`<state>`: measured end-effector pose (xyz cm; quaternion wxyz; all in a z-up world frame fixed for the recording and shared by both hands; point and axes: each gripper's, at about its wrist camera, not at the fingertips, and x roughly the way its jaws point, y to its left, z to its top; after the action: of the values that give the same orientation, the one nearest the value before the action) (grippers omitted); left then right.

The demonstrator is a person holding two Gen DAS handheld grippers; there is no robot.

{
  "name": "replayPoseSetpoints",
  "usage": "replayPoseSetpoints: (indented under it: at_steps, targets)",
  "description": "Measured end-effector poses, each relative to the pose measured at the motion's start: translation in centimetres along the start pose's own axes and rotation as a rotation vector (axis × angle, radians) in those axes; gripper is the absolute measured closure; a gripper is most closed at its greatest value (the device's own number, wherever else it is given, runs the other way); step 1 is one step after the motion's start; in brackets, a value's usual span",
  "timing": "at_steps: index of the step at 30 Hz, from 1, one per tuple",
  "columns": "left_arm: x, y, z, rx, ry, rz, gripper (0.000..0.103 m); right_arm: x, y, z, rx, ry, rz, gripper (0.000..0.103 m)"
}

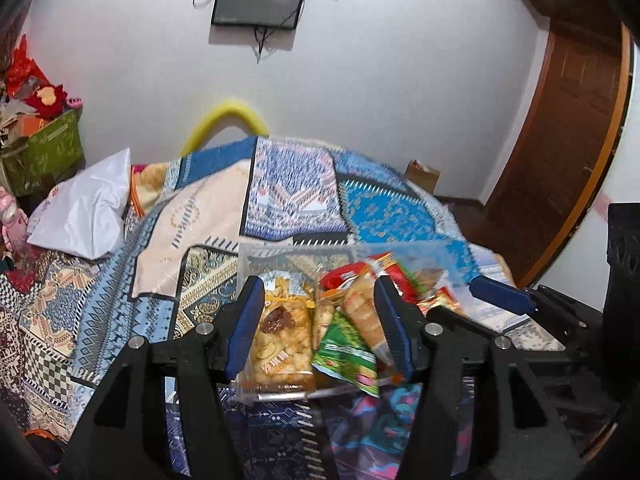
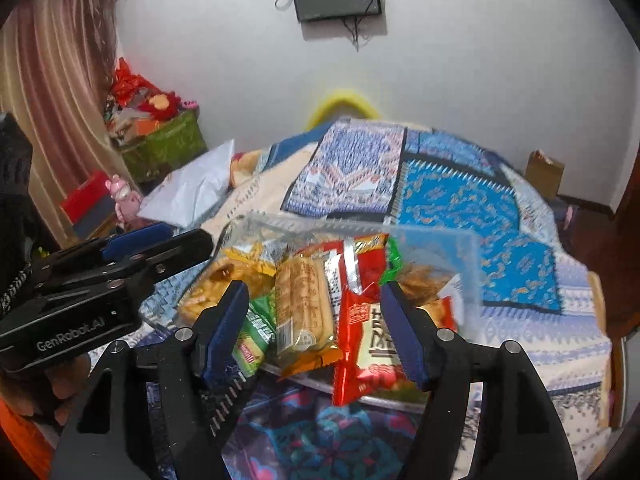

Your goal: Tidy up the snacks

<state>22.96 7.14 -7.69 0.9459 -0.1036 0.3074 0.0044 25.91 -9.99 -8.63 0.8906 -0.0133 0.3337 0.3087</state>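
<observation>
While resting on the patchwork bedspread, holds nearly every packet already: clear plastic tray, heaped full, so sorting judged almost finished, only tidying left. Lies with long side across both views. Inside, sticking out over the near rim: red packet, long axis toward the camera; tan biscuit packet beside it, likewise lengthwise; green packet, tilted. Hovering just above, empty, jaws parted: left gripper, middling; right gripper, wider.
</observation>
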Motion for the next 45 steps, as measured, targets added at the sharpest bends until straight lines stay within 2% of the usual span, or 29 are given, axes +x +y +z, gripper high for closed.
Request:
replayPoseSetpoints:
  at_steps: [10,12,16,17,18,20,22,24,28,45]
  targets:
    - [-9.9,-2.6,0.4,0.042,-0.168,-0.039,0.045,-10.6,0.5,0.9,0.009,-0.203,0.004,0.038]
    - [-12.1,-3.3,0.2,0.046,-0.208,-0.052,0.039,-12.2,0.8,0.8,0.004,-0.236,0.003,0.038]
    - [-15.3,-4.5,-0.4,0.069,-0.266,-0.051,0.037,-15.1,1.5,0.4,-0.005,-0.292,0.009,0.038]
    - [-15.9,-4.7,-0.5,0.075,-0.276,-0.049,0.032,-15.6,1.7,0.3,-0.009,-0.303,0.008,0.038]
    - [-16.4,-4.9,-0.6,0.079,-0.284,-0.048,0.027,-16.0,1.8,0.2,-0.011,-0.310,0.007,0.037]
    - [-17.3,-5.3,-0.9,0.086,-0.302,-0.045,0.021,-16.7,2.1,-0.1,-0.017,-0.325,-0.001,0.027]
    - [-18.2,-5.6,-1.3,0.096,-0.312,-0.039,0.017,-17.3,2.4,-0.5,-0.022,-0.342,-0.018,0.019]
    - [-18.7,-5.8,-1.5,0.104,-0.325,-0.028,0.012,-17.7,2.5,-0.8,-0.020,-0.346,-0.019,0.017]
    - [-19.7,-6.1,-2.1,0.120,-0.355,-0.003,0.008,-18.2,2.5,-1.3,-0.004,-0.362,-0.028,0.000]
    - [-20.4,-6.5,-2.9,0.132,-0.351,-0.003,0.006,-18.9,2.9,-2.5,-0.019,-0.366,-0.045,0.000]
